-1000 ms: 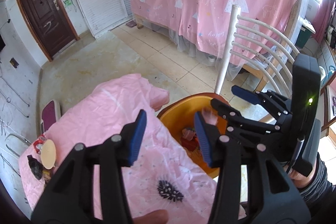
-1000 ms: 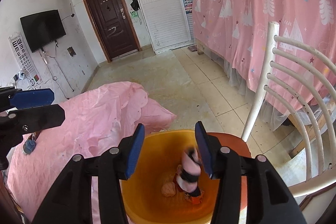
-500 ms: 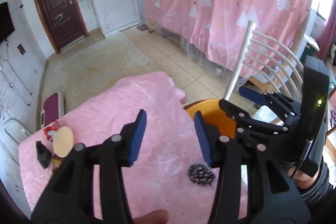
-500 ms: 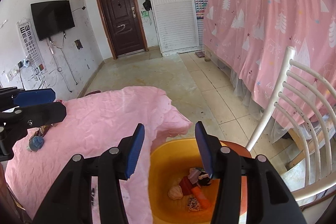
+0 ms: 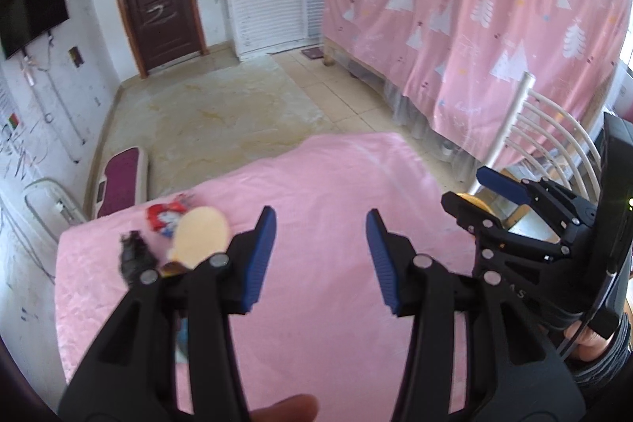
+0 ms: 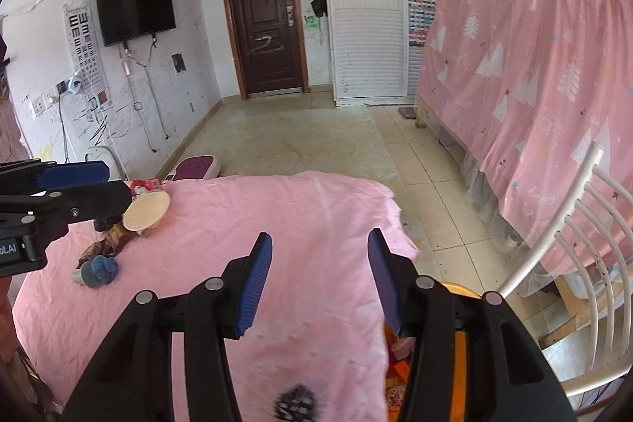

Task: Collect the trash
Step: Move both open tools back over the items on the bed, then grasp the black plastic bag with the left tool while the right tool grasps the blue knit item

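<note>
Both the left gripper (image 5: 320,256) and the right gripper (image 6: 319,277) are held partly open, with nothing between the pads. Since a second ago both have been swung from the orange bin (image 6: 459,335), near right, toward the litter pile (image 6: 130,220) at the far left of the pink cloth (image 6: 300,224). Apparently a fresh pickup is intended.

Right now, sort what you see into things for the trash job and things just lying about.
For the job:
- red wrapper
- round beige pad
- black scrap
- blue ball of fluff
- orange bin

Lying about:
- pink cloth
- white chair
- purple scale
- television
</note>
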`<state>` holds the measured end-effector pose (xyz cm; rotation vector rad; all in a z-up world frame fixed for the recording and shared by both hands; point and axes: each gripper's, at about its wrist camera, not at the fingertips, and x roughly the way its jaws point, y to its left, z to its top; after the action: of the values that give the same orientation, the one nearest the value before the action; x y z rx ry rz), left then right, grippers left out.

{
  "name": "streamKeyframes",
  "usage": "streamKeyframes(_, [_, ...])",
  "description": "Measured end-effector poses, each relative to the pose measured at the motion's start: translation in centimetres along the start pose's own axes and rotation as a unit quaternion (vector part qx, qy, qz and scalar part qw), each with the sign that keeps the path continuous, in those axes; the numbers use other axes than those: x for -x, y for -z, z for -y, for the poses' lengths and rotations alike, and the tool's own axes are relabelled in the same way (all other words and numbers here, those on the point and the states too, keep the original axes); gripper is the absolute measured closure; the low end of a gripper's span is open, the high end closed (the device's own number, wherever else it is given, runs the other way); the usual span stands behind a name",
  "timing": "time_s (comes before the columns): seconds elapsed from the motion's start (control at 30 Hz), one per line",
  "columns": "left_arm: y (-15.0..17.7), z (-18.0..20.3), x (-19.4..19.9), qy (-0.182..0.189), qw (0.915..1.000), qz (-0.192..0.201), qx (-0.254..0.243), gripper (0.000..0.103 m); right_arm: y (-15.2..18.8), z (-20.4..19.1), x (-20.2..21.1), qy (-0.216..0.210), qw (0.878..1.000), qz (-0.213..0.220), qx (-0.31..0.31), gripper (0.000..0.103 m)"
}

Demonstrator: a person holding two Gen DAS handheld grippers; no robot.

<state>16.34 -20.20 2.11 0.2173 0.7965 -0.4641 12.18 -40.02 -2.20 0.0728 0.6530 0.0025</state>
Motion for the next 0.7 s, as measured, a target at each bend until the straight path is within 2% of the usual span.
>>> streamKeyframes(0.3, [1.6, -7.0, 0.5, -0.035, 0.9989, -0.006, 0.032, 0.057, -0.9, -7.1, -2.1, -0.033, 0.999, -0.011, 0.037, 0.062])
streamKeyframes(0.4, [1.9, -8.9, 0.6, -0.043, 0.9980, -0.008, 0.045, 0.051, -0.9, -9.6, -2.9, -0.043, 0.997, -0.019, 0.054, 0.062])
streamKeyframes(0.7, [3.0, -15.0, -1.2, -0.067, 0.9943, -0.032, 0.076, 0.050, -0.3, -15.6, -4.5, -0.078, 0.992, -0.042, 0.088, 0.062])
